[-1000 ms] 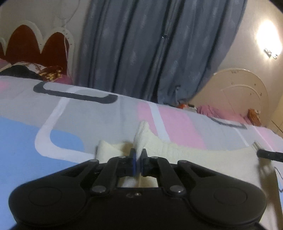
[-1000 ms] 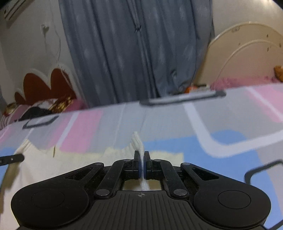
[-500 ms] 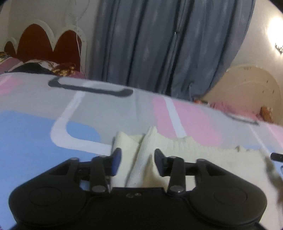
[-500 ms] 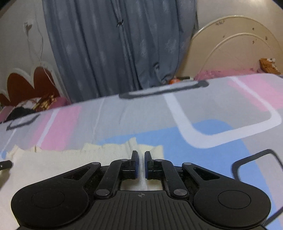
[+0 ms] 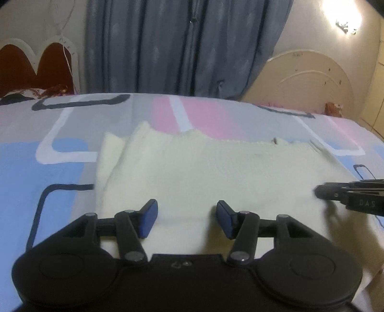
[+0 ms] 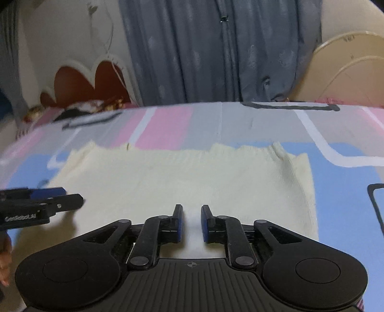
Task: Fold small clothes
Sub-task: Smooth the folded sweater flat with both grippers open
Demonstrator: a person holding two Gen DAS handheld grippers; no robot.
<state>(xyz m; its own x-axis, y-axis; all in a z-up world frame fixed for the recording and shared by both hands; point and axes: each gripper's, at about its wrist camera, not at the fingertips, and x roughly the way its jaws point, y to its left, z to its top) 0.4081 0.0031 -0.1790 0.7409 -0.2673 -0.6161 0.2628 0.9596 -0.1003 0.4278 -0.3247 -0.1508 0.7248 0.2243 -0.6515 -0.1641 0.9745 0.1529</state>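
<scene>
1. Cream knit garment point(image 5: 216, 172): it lies spread flat on the bed point(image 5: 28, 168), whose cover is printed in blue, pink, grey and white blocks with dark outlines. Its far edge is uneven. In the left wrist view the left end is turned back into a fold point(image 5: 112, 156); in the right wrist view the right end shows small gathers near its far corner point(image 6: 283, 153).
2. Left claw point(image 5: 186, 219): it hovers over the near edge of the garment with its jaws opening, the blue pads point(image 5: 148, 219) set well apart. Cloth shows in the gap, but neither pad presses on it, so it grips nothing.
3. Right claw point(image 6: 190, 223): it also sits over the near edge of the garment, jaws opening, with a narrower gap than the left one. The pale cloth is seen between the pads point(image 6: 178, 226), and they do not pinch it.
4. Each claw shows in the other's camera: the right one enters at the right edge of the left wrist view point(image 5: 350, 196), and the left one at the left edge of the right wrist view point(image 6: 38, 206), both over the garment's ends.
5. Beyond the bed hang grey-blue curtains point(image 5: 182, 45); a red headboard with a white scalloped rim point(image 5: 36, 64) stands to the left, a cream arched board point(image 5: 309, 79) to the right, and a wall lamp point(image 5: 343, 14) glows at the upper right.
</scene>
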